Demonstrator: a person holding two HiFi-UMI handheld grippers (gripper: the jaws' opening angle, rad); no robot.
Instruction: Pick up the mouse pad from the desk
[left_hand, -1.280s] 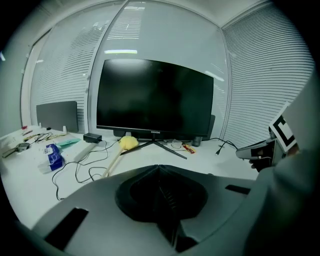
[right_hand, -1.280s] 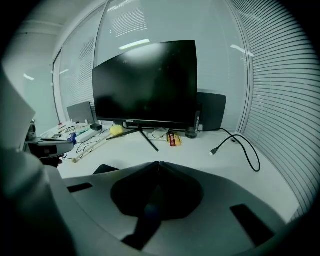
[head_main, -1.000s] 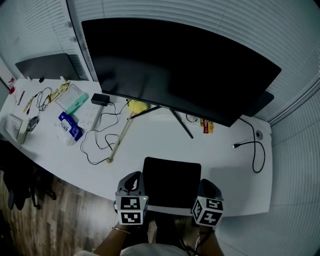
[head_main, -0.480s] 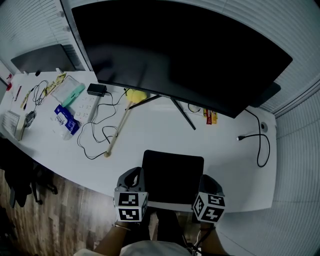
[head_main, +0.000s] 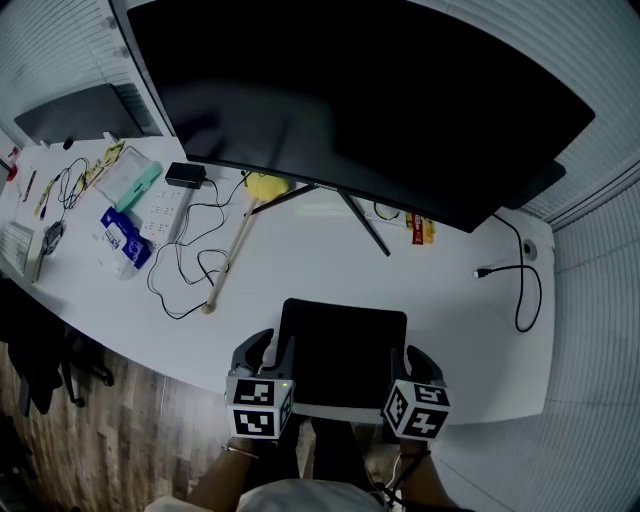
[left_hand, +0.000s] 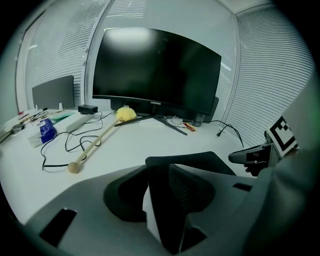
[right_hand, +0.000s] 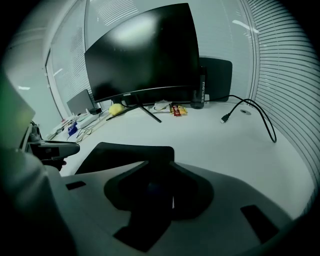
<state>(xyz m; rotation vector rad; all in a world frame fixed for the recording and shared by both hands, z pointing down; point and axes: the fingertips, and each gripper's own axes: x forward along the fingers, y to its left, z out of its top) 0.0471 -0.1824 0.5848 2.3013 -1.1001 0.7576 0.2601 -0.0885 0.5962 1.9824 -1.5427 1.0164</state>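
Left gripper (head_main: 272, 348) and right gripper (head_main: 410, 356) flank the black mouse pad's (head_main: 343, 345) near corners on the white counter (head_main: 455, 305); their fingers have just been opening, parted, clamping nothing

Mouse pad (head_main: 343, 352) lies on desk (head_main: 455, 300) before monitor (head_main: 350, 100), between left tool (head_main: 268, 348) and right tool (head_main: 411, 355).

Cool, dim light fills the room; the white tabletop (head_main: 440, 300) is brightest. A soft glare streaks the monitor (right_hand: 142, 55). Picture edges bend and darken, as through a fisheye.
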